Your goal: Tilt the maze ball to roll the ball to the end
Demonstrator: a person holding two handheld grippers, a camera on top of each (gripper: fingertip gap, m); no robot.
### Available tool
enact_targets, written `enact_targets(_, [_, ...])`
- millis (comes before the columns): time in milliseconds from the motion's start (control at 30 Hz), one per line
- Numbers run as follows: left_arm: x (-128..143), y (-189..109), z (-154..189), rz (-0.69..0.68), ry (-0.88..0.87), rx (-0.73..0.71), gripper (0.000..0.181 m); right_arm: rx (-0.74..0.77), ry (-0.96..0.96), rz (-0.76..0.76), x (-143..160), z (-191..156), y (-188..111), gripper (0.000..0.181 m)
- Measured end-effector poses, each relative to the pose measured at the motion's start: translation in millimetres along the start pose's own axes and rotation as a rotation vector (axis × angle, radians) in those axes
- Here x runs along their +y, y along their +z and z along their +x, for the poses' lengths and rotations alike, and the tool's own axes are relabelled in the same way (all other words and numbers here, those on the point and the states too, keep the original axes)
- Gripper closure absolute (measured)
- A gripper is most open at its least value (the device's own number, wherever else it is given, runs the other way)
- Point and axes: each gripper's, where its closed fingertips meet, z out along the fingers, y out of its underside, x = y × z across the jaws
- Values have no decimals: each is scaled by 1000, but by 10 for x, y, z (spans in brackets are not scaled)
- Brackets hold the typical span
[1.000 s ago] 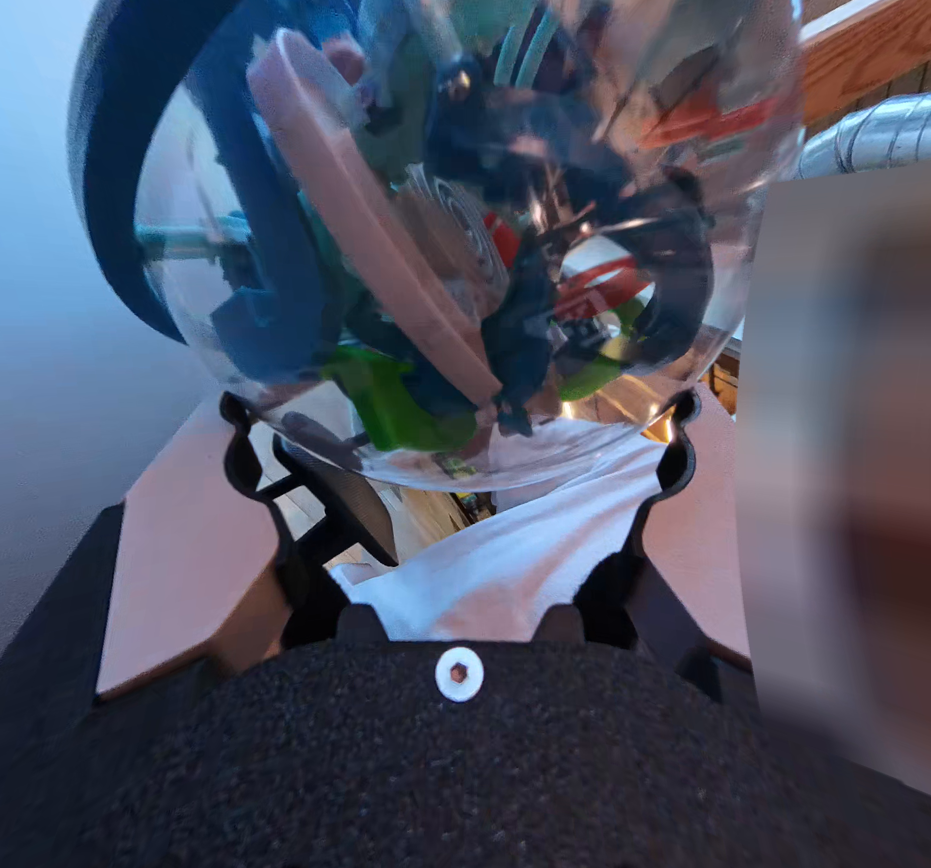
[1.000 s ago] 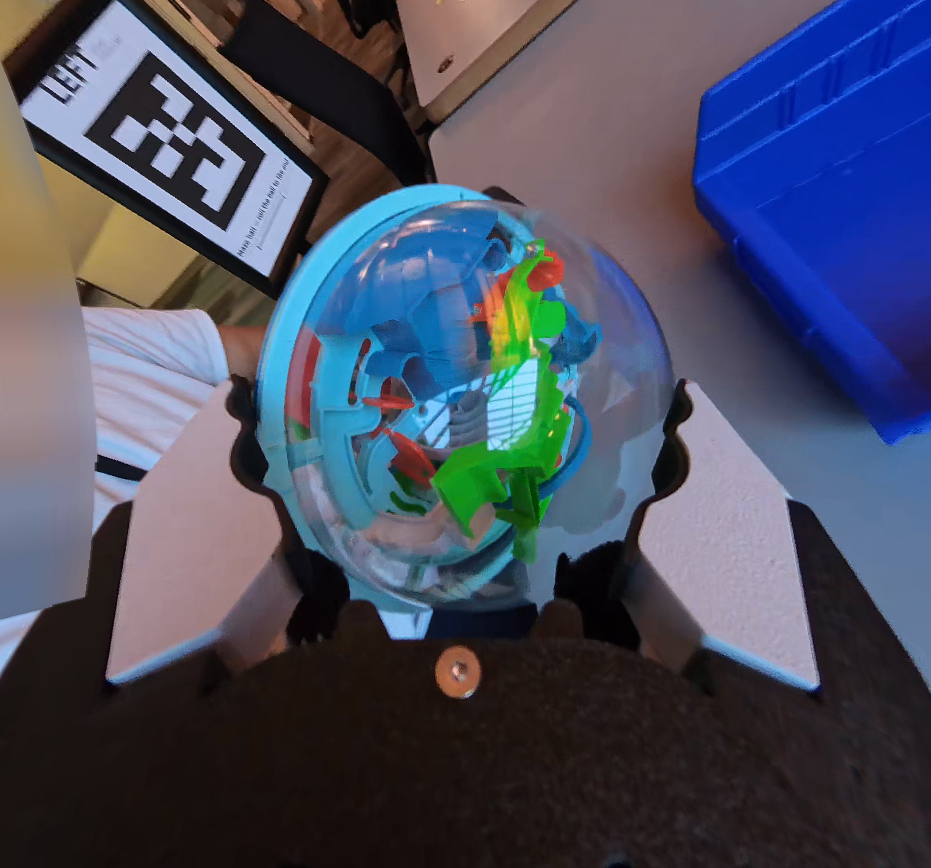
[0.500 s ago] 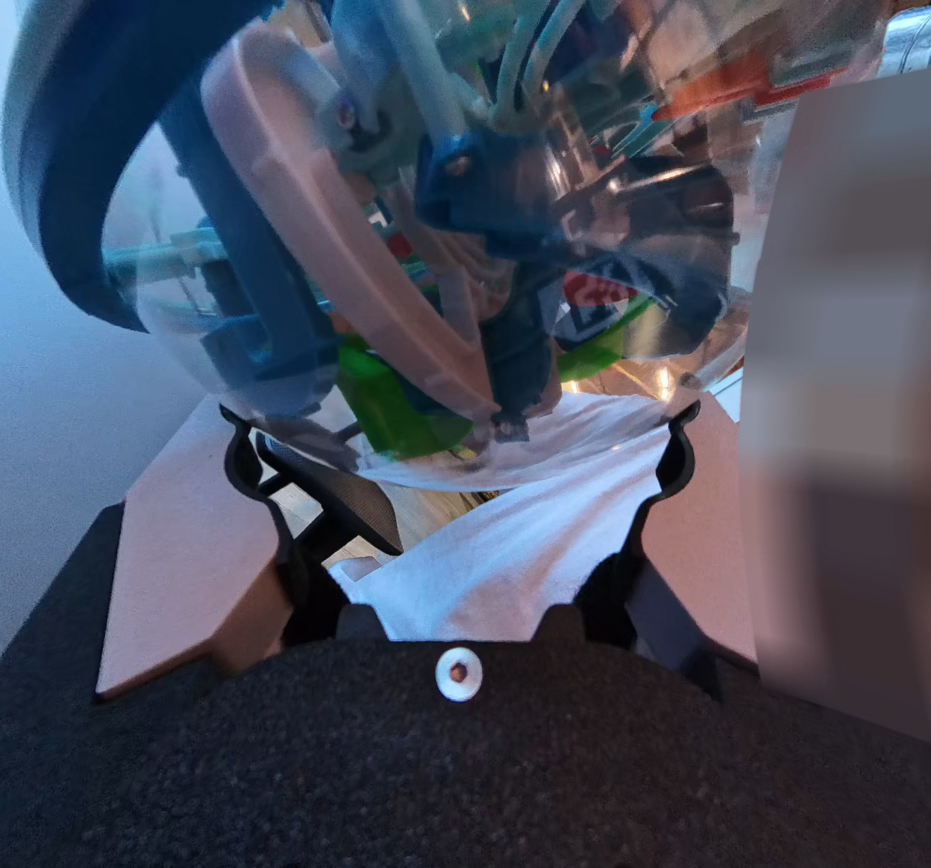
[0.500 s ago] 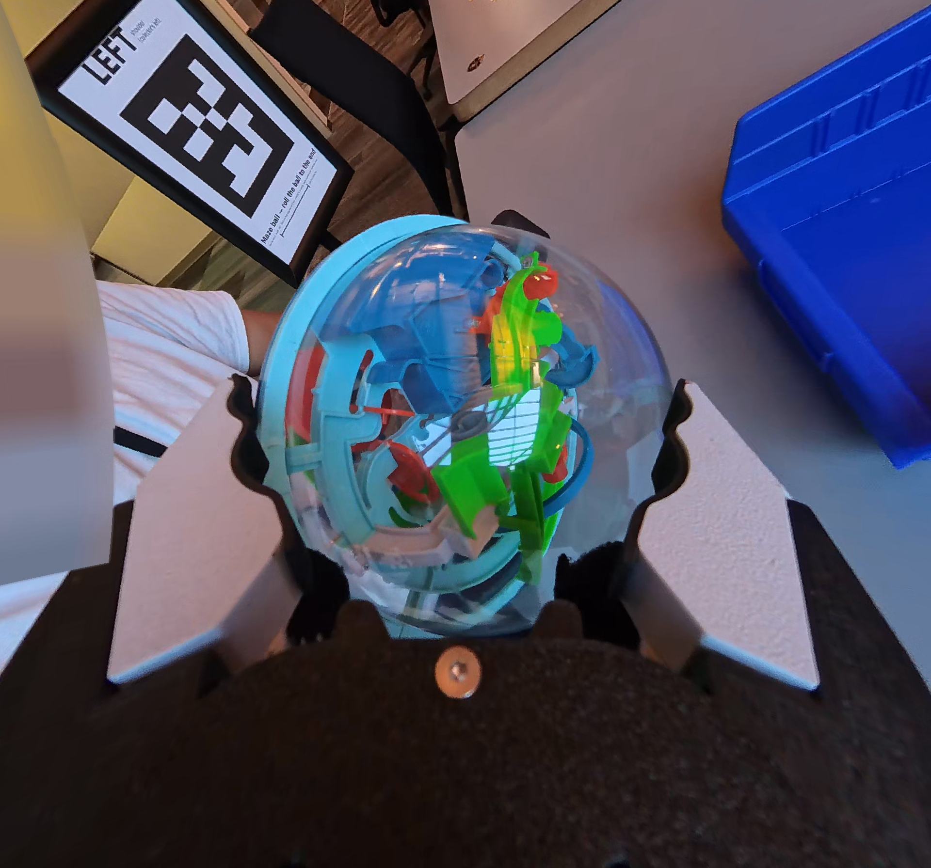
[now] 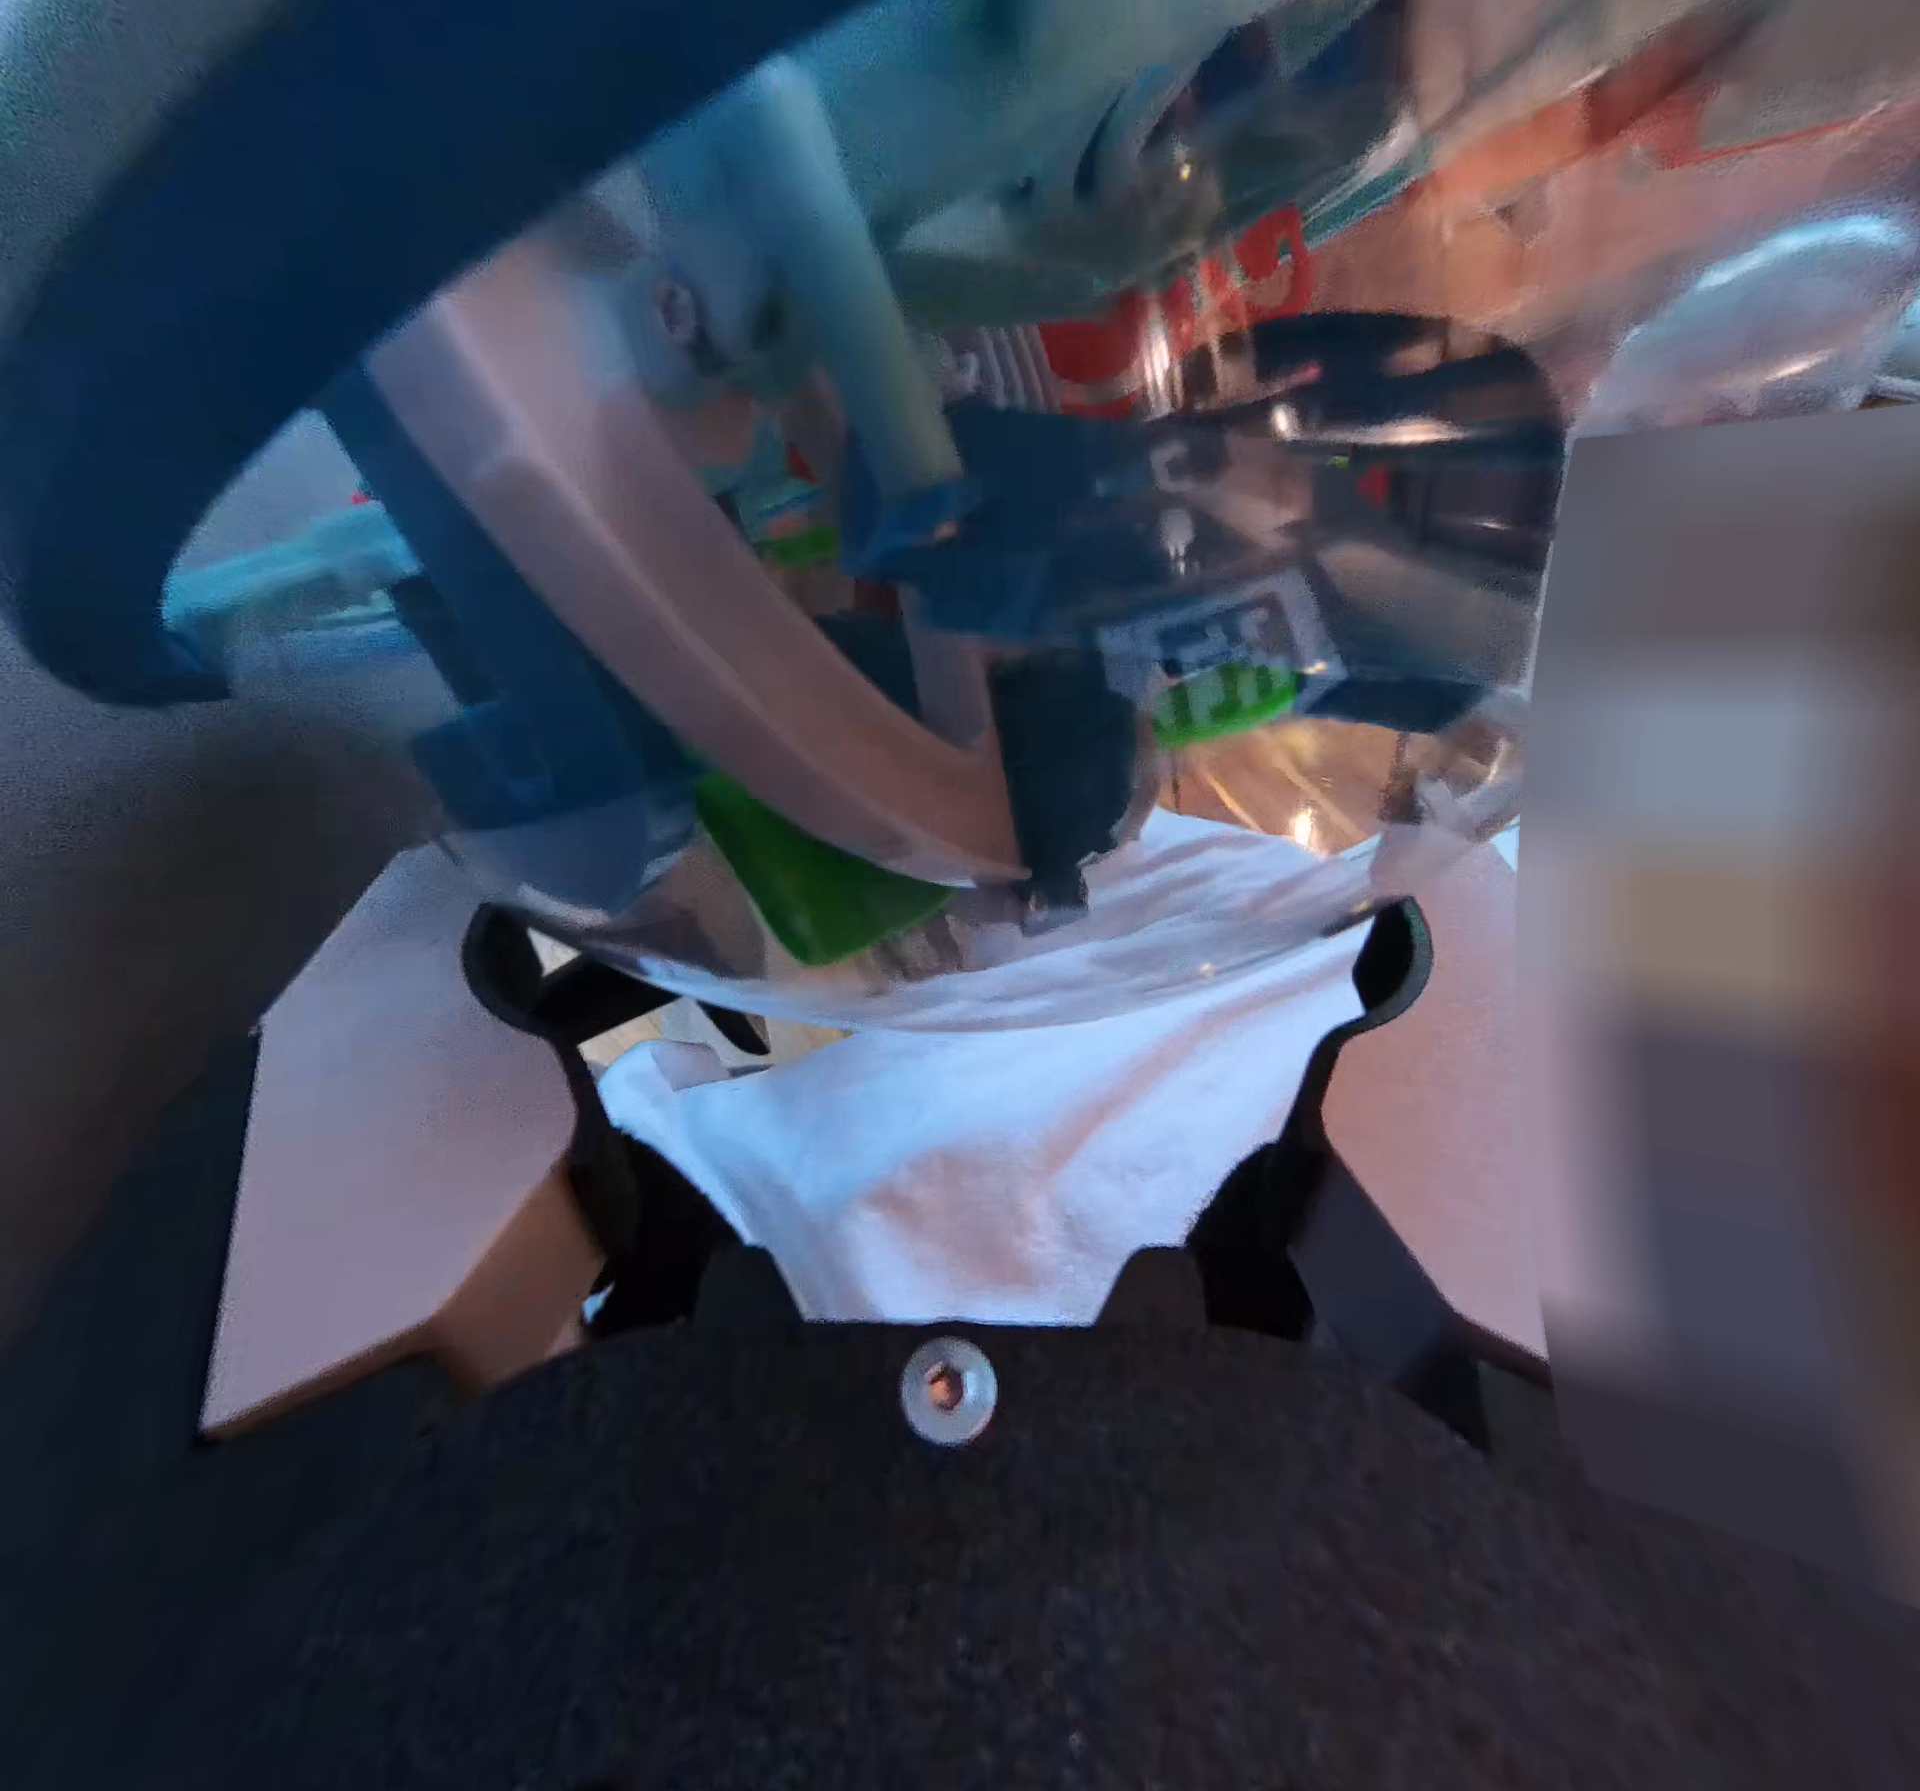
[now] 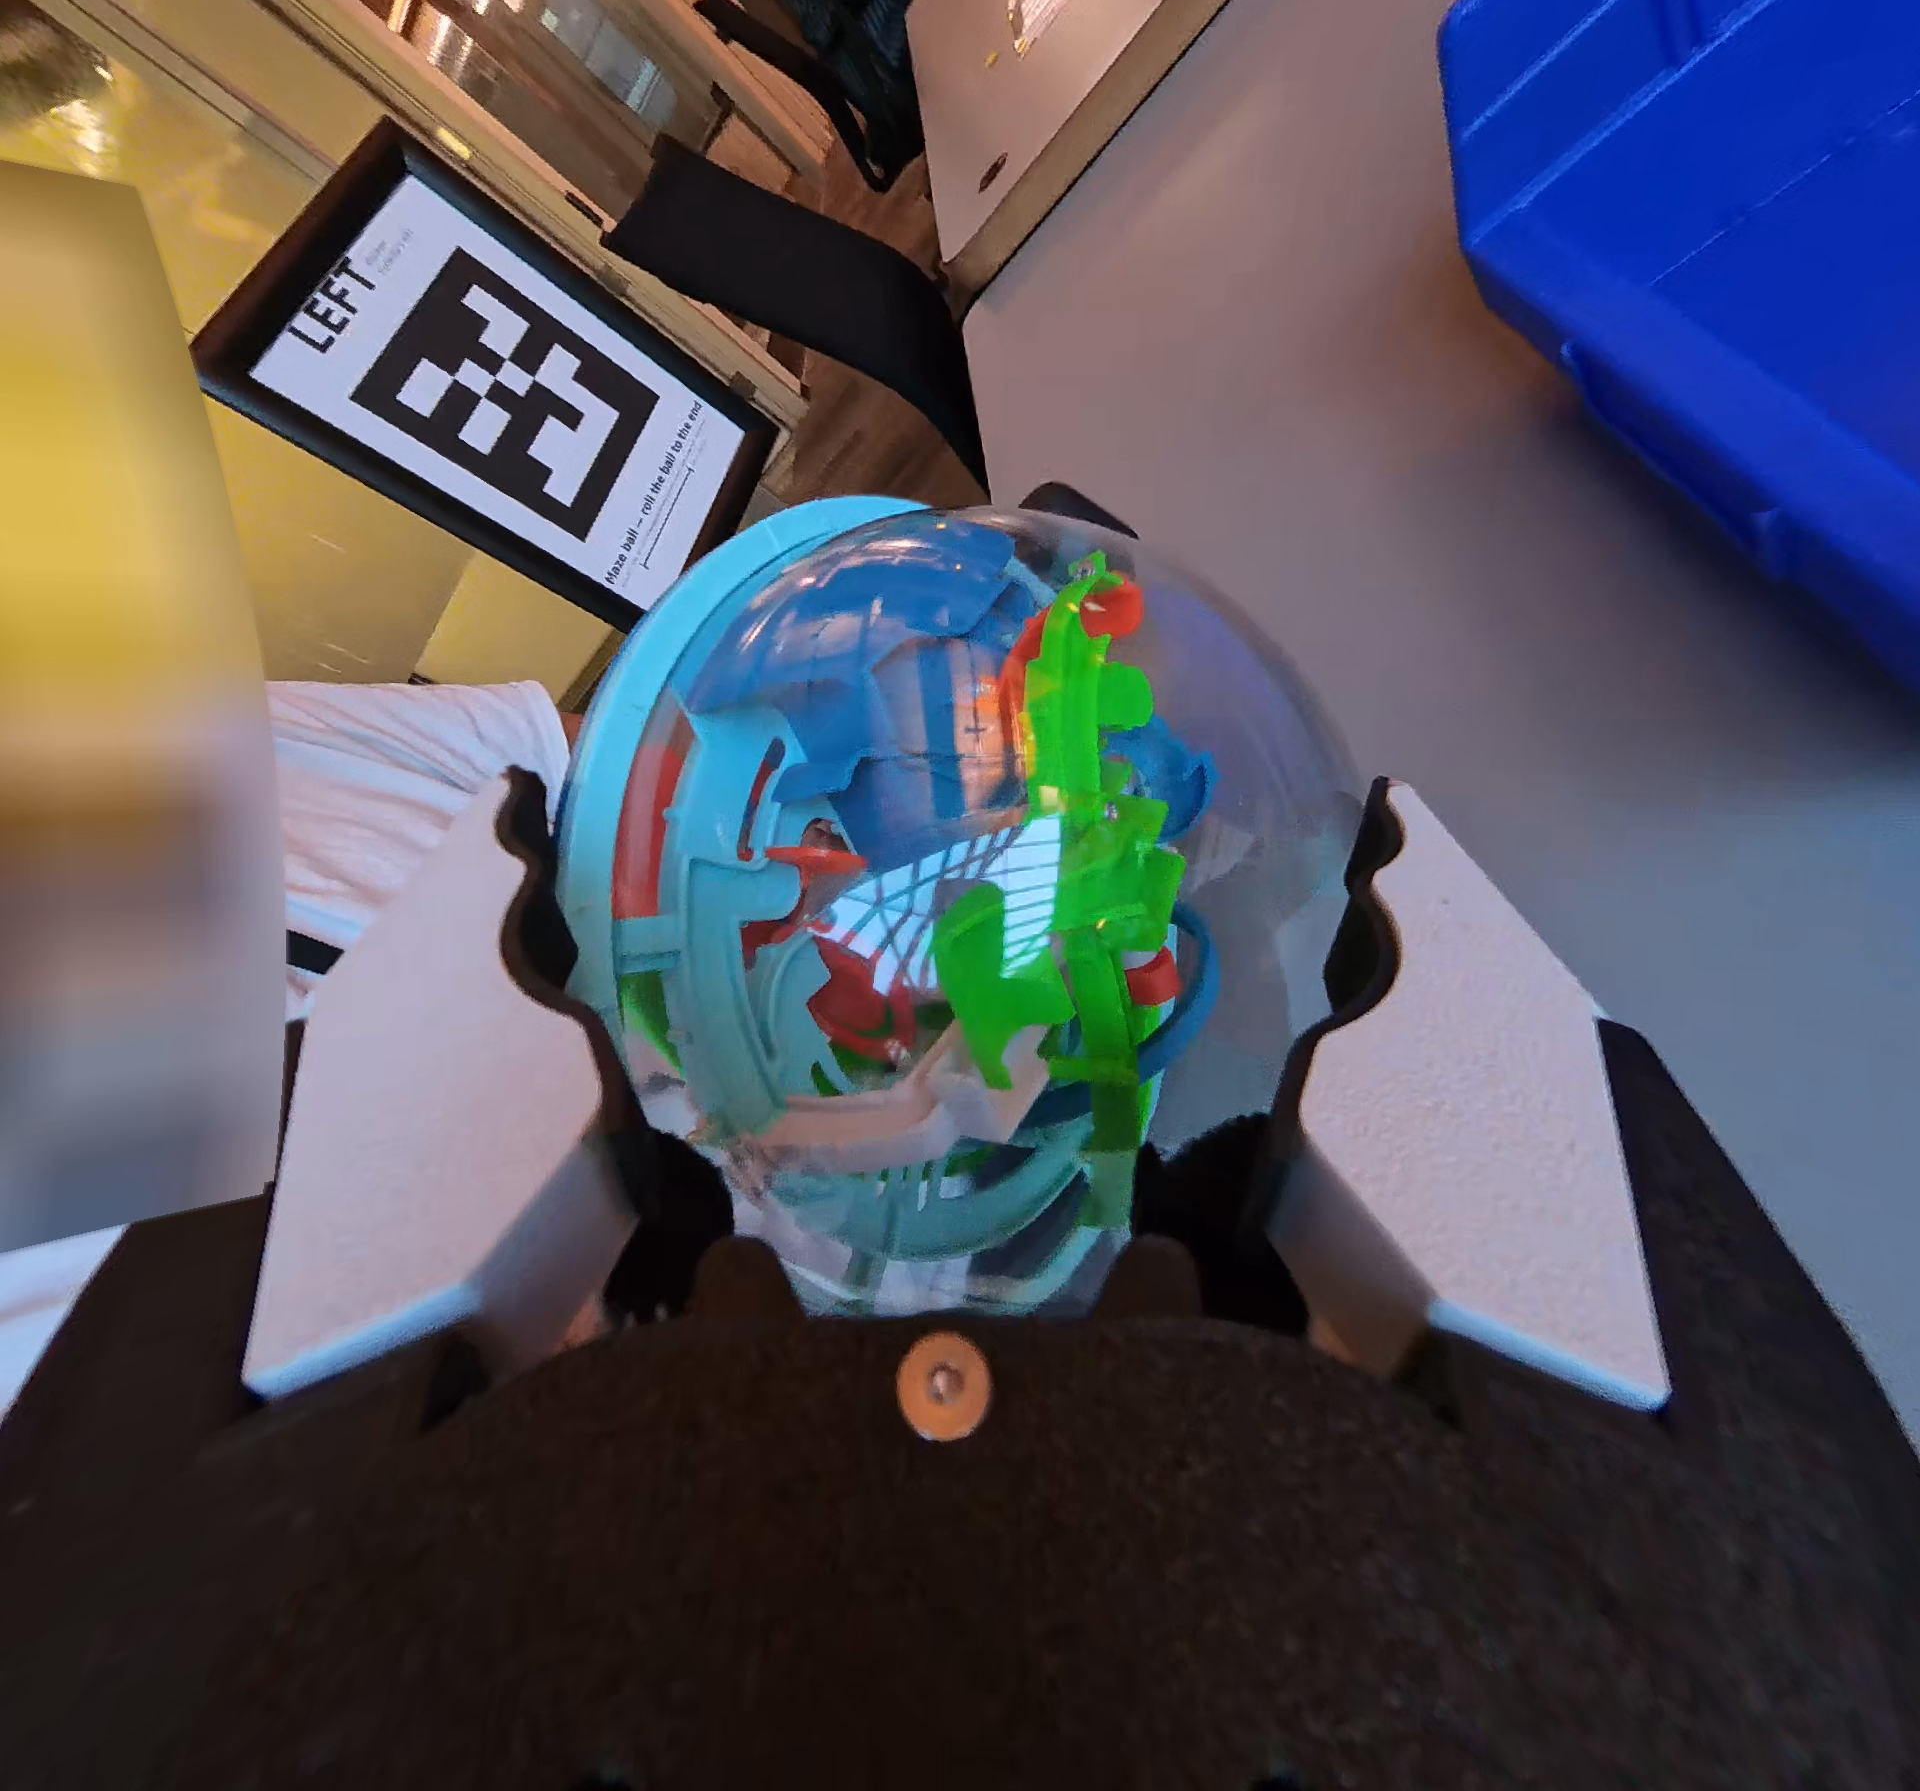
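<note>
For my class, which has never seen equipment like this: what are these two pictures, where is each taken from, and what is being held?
There is no robot here. A person holds a two-fingered tool in each hand, and a camera on each looks forward along its fingers.

In the right wrist view, the right tool grips a clear maze ball with coloured tracks inside, lifted above a grey table. A blue bin sits on the table.

In the left wrist view, the left tool is open just below the same maze ball, which fills the blurred picture. Whether it touches is unclear.
</note>
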Motion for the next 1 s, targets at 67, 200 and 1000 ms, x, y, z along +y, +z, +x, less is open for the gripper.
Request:
enact_targets(67, [-5, -3, -37, -1, -9, -19, 27, -17, 2, 15, 0, 46, -24, 42])
enact_targets(200, [38, 12, -105, -17, -24, -85, 36, -23, -11, 42, -50, 121, -109, 53])
enact_targets(1000, [115, 36, -215, -60, 95, -207, 55, 394, -519, -43, -226, -147, -283, 172])
